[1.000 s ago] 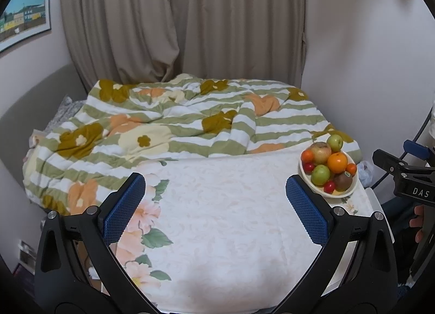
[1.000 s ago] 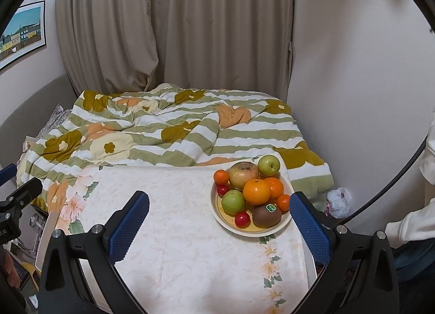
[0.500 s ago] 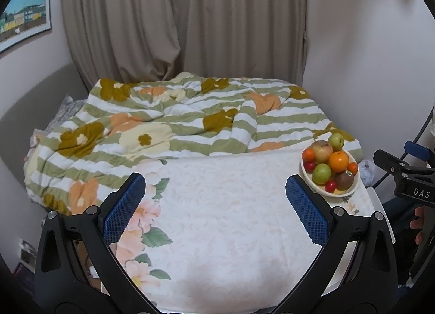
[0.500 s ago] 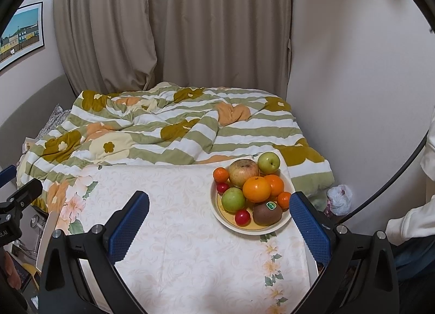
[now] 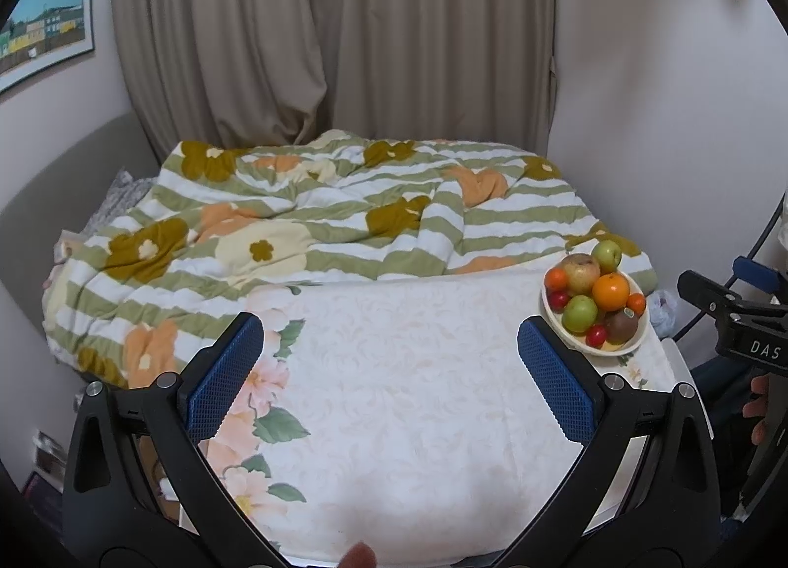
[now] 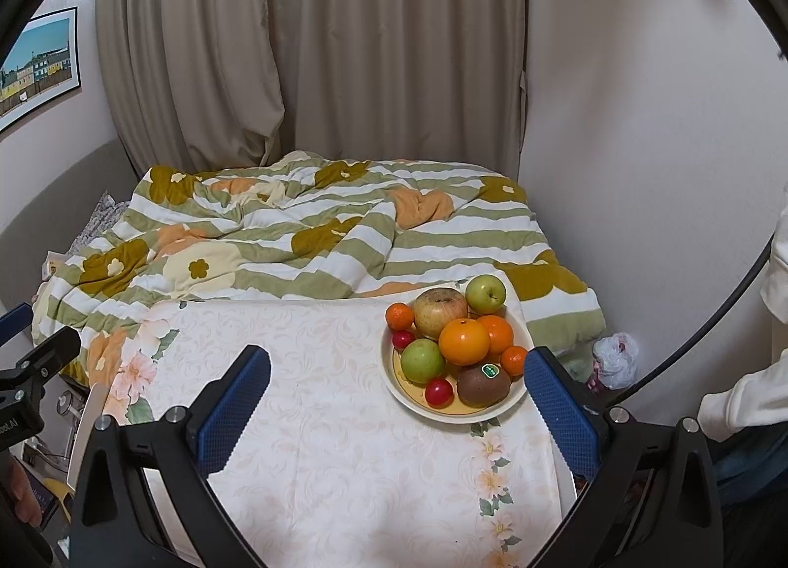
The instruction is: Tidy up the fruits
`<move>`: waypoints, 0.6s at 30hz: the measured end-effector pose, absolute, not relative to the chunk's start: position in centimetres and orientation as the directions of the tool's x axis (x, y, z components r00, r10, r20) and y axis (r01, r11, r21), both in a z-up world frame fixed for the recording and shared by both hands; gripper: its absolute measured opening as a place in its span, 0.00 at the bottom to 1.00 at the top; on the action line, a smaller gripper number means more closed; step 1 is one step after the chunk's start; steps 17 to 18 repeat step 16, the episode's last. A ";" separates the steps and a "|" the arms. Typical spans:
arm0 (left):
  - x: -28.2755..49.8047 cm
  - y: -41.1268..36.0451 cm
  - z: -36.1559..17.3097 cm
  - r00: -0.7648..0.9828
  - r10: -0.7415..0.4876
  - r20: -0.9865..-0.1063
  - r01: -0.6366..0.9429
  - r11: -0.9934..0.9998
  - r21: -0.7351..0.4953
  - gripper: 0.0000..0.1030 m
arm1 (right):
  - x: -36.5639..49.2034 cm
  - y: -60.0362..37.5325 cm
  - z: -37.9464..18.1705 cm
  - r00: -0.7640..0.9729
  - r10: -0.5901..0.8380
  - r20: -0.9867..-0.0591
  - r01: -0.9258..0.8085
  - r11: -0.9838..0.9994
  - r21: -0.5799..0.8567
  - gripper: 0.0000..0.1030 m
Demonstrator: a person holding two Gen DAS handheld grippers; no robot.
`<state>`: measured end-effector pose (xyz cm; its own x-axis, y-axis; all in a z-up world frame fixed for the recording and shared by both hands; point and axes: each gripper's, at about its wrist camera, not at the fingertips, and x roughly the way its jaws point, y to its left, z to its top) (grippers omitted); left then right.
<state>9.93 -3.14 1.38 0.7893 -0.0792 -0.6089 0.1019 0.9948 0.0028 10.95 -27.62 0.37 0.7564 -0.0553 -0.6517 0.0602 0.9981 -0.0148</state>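
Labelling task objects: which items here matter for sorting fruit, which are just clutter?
Job:
- plate with fruit: oranges, apples, kiwi, red fruits
- tablecloth

Clutter:
- quilt
- curtains
- picture
- plastic bag

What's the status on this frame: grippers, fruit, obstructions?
Left hand-held gripper and right hand-held gripper open, empty. Fruit piled in bowl on table, untouched. Nothing blocking.

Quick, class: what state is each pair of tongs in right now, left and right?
Left tongs: open, holding nothing.
Right tongs: open, holding nothing.
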 end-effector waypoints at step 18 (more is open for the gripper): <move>8.8 -3.1 1.5 0.804 -0.040 -0.594 0.076 0.996 0.036 1.00 | 10.8 -27.6 0.3 0.755 -0.054 -0.654 0.065 0.998 -0.008 1.00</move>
